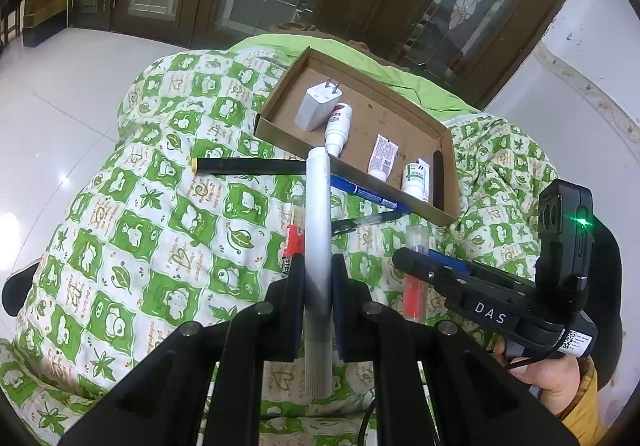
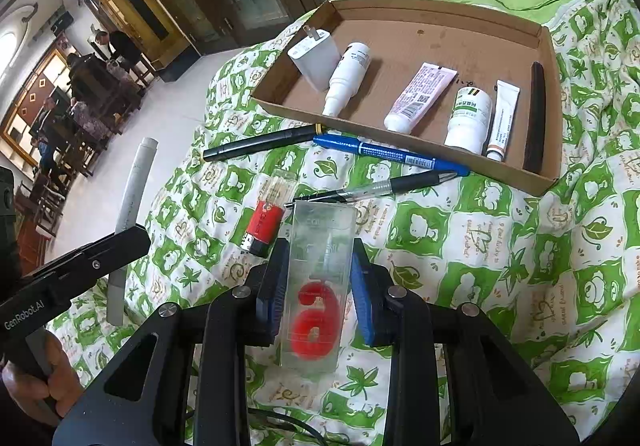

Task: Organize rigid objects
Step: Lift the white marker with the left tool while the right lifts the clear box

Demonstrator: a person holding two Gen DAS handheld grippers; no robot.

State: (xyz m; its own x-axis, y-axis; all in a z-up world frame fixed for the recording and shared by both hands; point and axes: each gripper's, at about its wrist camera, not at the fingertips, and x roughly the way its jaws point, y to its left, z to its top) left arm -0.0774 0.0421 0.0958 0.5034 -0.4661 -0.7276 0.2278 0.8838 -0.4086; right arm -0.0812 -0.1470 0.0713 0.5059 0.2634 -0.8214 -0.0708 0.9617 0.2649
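Left gripper (image 1: 318, 286) is clamping a long white pen (image 1: 318, 230) lengthwise between its fingers, lifted over the quilt (image 1: 160, 230). Right gripper (image 2: 320, 286) is squeezing a clear case with a red "6" (image 2: 320, 286). Looks like both are mid-carry toward the cardboard tray (image 2: 548, 58), where bottles and tubes are already lined up. Next move probably needs finding bare tray floor. Three pens and a small red item are lying loose on the quilt.

"DAS" is printed in white on the body of the right claw (image 1: 412, 262), as seen from the left wrist view, and "GenRobot.AI" is printed on the body of the left claw (image 2: 132, 236), as seen from the right wrist view. A red figure shaped like a "6" or "9" is seen inside the clear plastic case (image 2: 320, 286); the print on the tubes, bottles and pens is too small to be read.
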